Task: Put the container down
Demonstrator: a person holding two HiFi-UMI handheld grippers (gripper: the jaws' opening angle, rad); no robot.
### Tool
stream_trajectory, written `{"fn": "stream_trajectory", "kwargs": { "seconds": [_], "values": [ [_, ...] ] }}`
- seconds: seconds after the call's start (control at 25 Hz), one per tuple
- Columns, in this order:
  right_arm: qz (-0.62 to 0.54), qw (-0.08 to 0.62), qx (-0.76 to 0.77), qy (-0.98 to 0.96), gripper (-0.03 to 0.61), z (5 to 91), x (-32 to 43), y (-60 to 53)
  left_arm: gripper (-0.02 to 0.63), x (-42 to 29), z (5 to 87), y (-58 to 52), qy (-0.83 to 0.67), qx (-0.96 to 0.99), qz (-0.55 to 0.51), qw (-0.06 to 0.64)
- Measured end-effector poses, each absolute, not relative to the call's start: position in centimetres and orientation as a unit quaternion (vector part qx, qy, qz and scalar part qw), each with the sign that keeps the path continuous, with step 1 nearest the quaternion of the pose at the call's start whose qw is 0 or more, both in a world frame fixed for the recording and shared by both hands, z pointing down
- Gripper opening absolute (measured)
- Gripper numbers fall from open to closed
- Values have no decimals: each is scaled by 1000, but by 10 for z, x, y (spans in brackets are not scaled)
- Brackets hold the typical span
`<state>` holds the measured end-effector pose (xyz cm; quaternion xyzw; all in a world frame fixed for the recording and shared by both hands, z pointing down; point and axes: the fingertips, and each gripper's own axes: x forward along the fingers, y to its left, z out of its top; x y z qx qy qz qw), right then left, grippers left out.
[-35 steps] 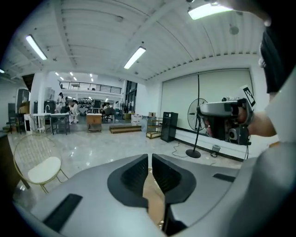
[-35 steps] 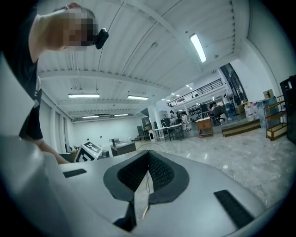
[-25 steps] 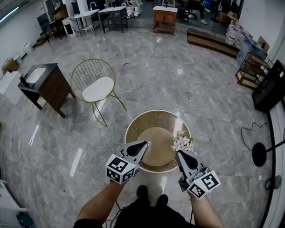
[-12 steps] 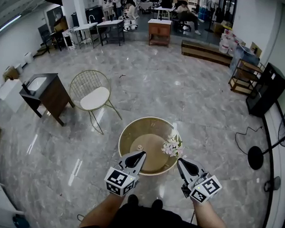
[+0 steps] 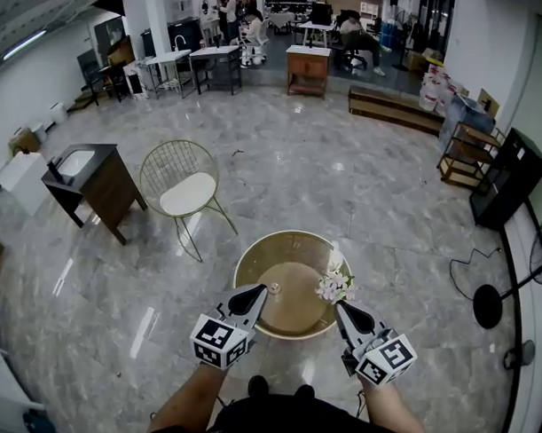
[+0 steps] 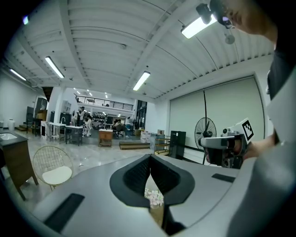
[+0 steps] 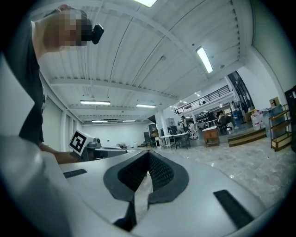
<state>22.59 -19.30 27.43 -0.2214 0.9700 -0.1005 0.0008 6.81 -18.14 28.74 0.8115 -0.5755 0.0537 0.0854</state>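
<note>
Holding: I grip the container (image 5: pixel 292 247), round and gold-rimmed, over the floor (image 5: pixel 387 189) just ahead of me
Flowers (image 5: pixel 335 287): at its right rim
Left gripper (image 5: pixel 255 296): jaws clenched on the near rim
Right gripper (image 5: pixel 342 310): jaws clenched on the rim beside the flowers
Chair (image 5: pixel 185 183): well apart, left

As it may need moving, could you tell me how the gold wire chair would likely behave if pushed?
The wire chair is probably light, being an open frame. On the glossy floor its thin legs may slide or tip.
</note>
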Motion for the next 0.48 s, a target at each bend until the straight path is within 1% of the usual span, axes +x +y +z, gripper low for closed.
{"fn": "stream_trajectory", "kwargs": {
  "seconds": [0.28,0.48],
  "values": [
    [-91,-1,-221,971,11,265,210,-206,14,61,276,-187,-570,820,28,50],
    [-103,3,-226,969,11,271,205,-211,14,55,274,-193,-577,815,51,20]
  ]
}}
